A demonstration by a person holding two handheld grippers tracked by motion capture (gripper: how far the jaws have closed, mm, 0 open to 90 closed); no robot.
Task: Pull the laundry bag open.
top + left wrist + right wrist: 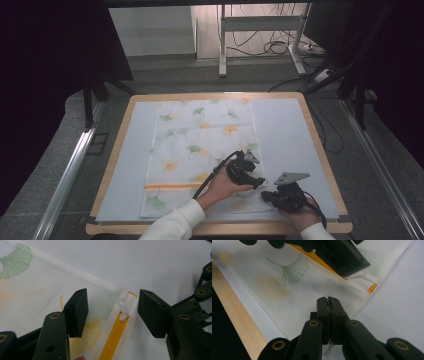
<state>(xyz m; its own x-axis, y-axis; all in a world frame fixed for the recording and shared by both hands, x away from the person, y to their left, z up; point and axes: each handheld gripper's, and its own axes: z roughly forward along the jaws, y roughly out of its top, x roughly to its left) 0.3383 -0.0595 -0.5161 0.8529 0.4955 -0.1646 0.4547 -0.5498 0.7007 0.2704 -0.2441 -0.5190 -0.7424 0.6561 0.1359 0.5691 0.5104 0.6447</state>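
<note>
A white cloth bag (200,145) printed with ginkgo leaves lies flat on the mat. An orange zipper (112,340) runs across its near end, and the white zipper pull (124,307) sits by the bag's right corner. My left gripper (112,312) hovers open over that corner with the pull between its jaws, untouched by the pads. In the high view the left gripper (257,181) reaches in from the left. My right gripper (328,300) is shut on the bag's near edge just below that corner. The high view shows the right gripper (267,195) low on the mat.
A pale mat (285,135) covers the wooden table (115,150), whose near edge (239,317) lies close to my right gripper. A metal frame and cables (270,47) stand on the floor beyond the table.
</note>
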